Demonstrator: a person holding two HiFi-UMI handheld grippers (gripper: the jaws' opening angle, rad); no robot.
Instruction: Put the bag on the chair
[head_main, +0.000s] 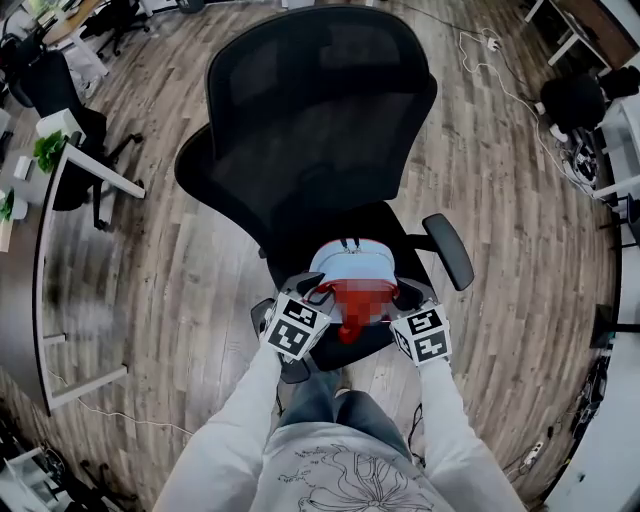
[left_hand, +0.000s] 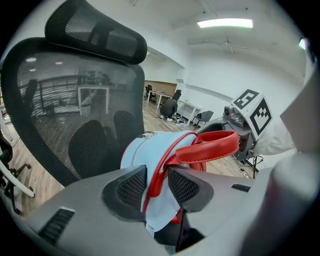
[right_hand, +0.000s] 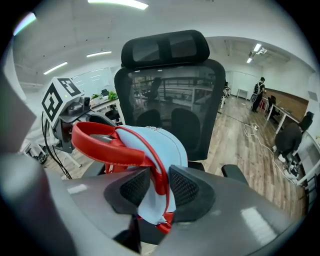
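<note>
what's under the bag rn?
The black chair seat lies below the bag, which the left gripper and right gripper grip. The bag covers the seat's middle; whether it touches the seat cannot be told.

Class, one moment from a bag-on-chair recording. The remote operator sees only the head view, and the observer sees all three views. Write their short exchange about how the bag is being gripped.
Operator: From above, the marker cubes hide the jaws. Does the left one actually have the bag?
Observer: Yes. The left gripper has its jaws closed on the red-trimmed edge of the light blue bag.
Operator: And the right side?
Observer: The same. The right gripper has its jaws pinched on the bag's opposite red-trimmed edge, with the red handle arching away towards the other gripper.
</note>
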